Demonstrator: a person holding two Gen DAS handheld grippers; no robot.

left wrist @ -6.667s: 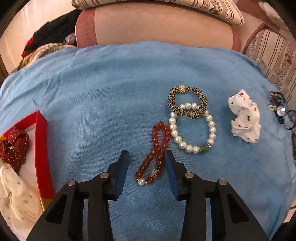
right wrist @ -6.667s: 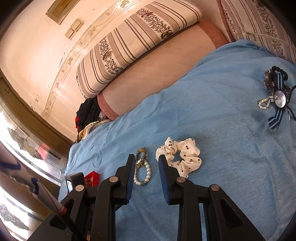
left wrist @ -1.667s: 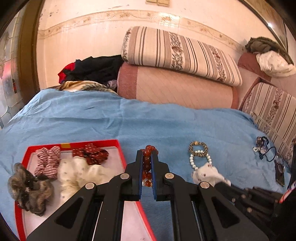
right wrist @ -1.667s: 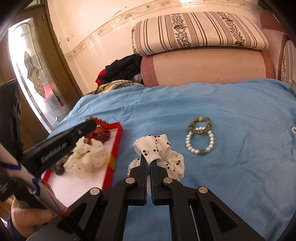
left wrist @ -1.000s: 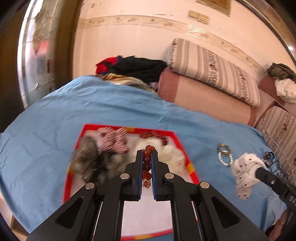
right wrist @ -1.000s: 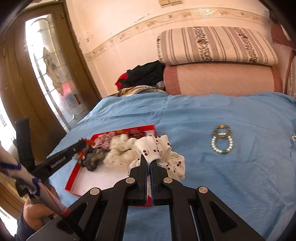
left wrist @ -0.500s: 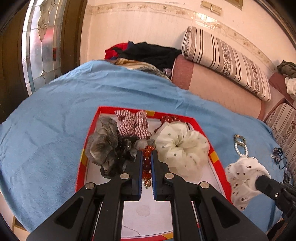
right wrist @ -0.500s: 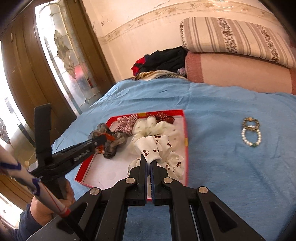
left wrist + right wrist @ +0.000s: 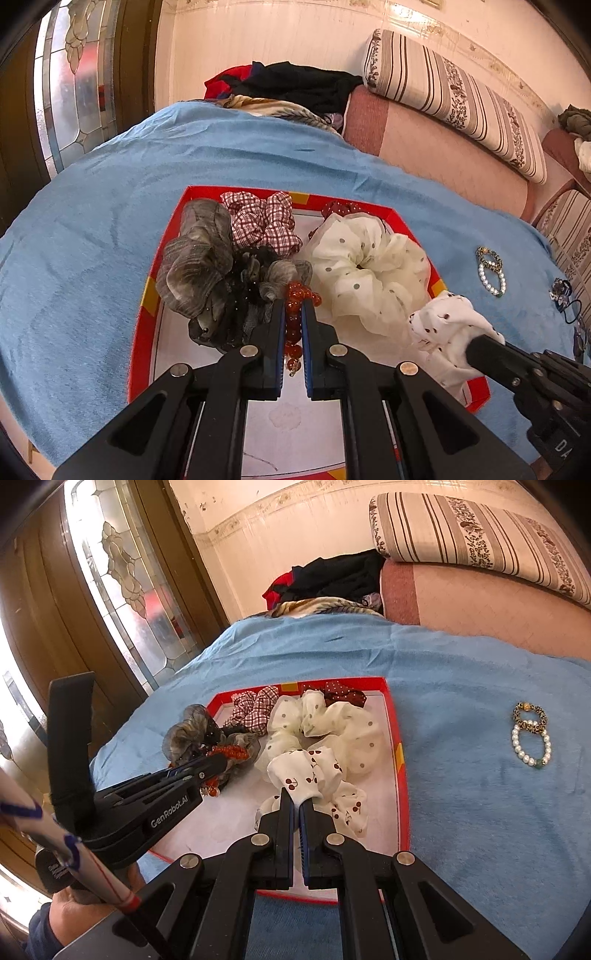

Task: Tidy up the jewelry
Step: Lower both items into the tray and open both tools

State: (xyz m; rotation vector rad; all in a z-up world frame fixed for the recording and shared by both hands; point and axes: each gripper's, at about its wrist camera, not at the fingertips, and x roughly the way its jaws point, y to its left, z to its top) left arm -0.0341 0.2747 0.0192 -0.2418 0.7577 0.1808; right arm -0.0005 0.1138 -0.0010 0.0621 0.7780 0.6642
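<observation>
Now both your grippers tilt down over the red tray (image 9: 142, 332): the left gripper (image 9: 293, 314) pinches the red bracelet (image 9: 295, 295), the right gripper (image 9: 296, 805) pinches the cherry scrunchie (image 9: 314, 768). Only the right view shows your hand (image 9: 74, 908).

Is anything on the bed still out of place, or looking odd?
Yes. Two bracelets lie linked on the blue blanket, outside the red tray. A small dark tangle of accessories sits further off near the edge. Nothing looks spilled or damaged.
</observation>
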